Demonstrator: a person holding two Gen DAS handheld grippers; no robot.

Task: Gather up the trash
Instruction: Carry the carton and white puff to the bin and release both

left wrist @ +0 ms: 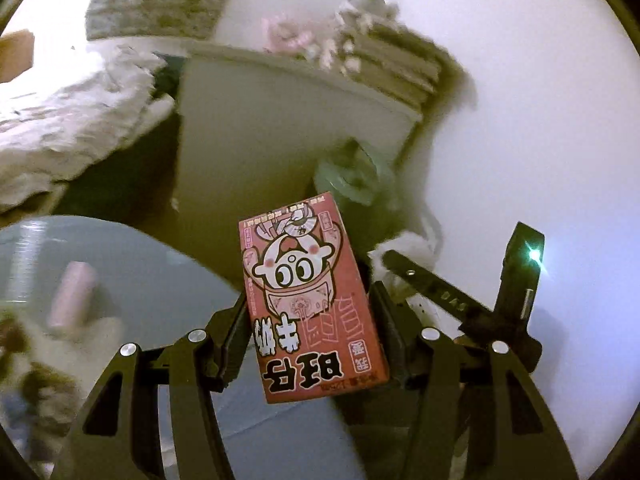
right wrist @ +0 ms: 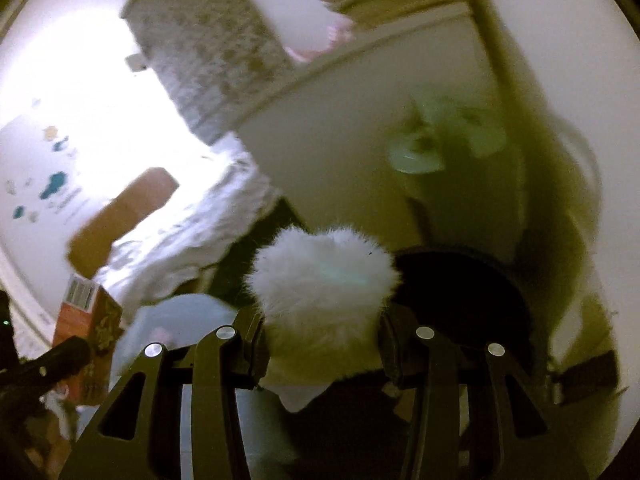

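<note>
One red carton (left wrist: 312, 300), one white tissue wad (right wrist: 324, 300)

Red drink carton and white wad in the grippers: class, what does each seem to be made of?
Red drink carton: printed, coated paperboard, seemingly; flat faces, sharp folded edges, slight sheen.
White wad: soft fluffy fibre, perhaps tissue or cotton; fuzzy outline, matte. Blur leaves it open.

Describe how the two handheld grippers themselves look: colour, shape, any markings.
Both are black. The left gripper and the right gripper each have two flat fingers on angular linkage arms with triangular cut-outs and round silver pins at the joints. In the left wrist view, the right gripper's body shows a small green-white light. No cables, hands or sleeves are visible.
</note>
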